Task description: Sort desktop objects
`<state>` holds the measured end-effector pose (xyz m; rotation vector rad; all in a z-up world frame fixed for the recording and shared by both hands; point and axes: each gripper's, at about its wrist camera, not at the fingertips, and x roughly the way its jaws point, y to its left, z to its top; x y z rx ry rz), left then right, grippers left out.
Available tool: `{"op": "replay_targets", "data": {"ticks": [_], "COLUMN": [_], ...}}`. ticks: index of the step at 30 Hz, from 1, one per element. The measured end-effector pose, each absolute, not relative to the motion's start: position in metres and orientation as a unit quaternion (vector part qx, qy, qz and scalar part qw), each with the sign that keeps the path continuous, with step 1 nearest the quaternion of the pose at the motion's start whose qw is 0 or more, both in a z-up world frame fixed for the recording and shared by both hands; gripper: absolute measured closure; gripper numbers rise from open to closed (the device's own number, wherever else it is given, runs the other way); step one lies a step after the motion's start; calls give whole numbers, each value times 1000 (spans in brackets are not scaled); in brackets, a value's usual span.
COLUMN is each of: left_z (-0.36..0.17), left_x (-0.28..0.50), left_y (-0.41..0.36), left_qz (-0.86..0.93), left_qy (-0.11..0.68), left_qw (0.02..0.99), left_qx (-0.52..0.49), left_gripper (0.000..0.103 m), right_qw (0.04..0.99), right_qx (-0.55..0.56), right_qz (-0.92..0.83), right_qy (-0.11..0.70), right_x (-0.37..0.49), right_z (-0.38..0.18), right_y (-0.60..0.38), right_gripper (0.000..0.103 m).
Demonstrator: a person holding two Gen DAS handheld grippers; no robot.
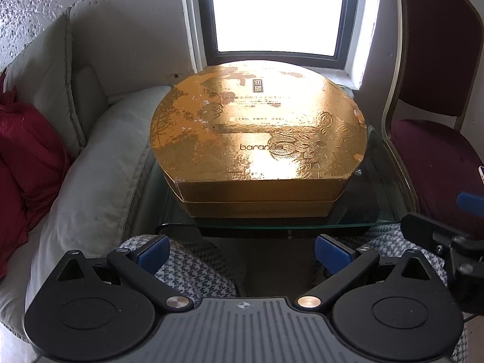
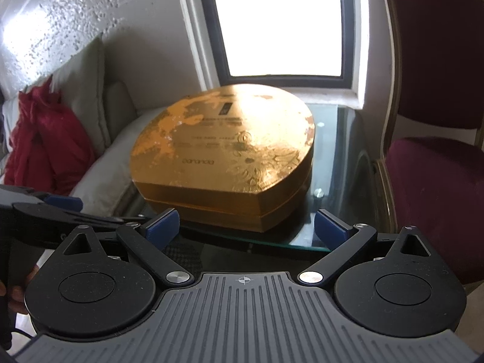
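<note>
Bright window (image 1: 276, 12) light falls on a glass worktop (image 1: 390, 187) carrying a gold gift box (image 1: 257, 130) with its lid on, which covers most of the glass. Bare glass shows only as a narrow strip along the box's near side and a wider band to its right. Left of the box lies a pale cushion (image 1: 99, 166); right of it stands a maroon chair (image 1: 435, 121). Left gripper (image 1: 242, 252) and right gripper (image 2: 245, 227) hang short of the worktop's near edge, jaws wide and empty.
</note>
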<state>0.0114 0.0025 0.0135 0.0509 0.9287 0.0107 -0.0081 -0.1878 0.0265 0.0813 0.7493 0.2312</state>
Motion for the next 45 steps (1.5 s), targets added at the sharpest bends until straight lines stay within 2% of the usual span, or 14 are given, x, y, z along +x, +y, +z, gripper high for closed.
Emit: {"op": "replay_targets", "data": {"ticks": [14,45], "left_z": [-2,-6], "left_x": [22,14], "left_y": [5,0], "left_qz": [10,11], "left_qy": [469,480], "left_qw": [883,877], "left_qx": [19,24], "left_gripper": [0,0], "right_qw": [916,919], "right_qx": [47,55], "right_qz": [106,108], "right_qy": [385,375], "right_x": [3,-3], "right_z": [12,14], "right_y": [-191,-200], "right_gripper": [4,4]}}
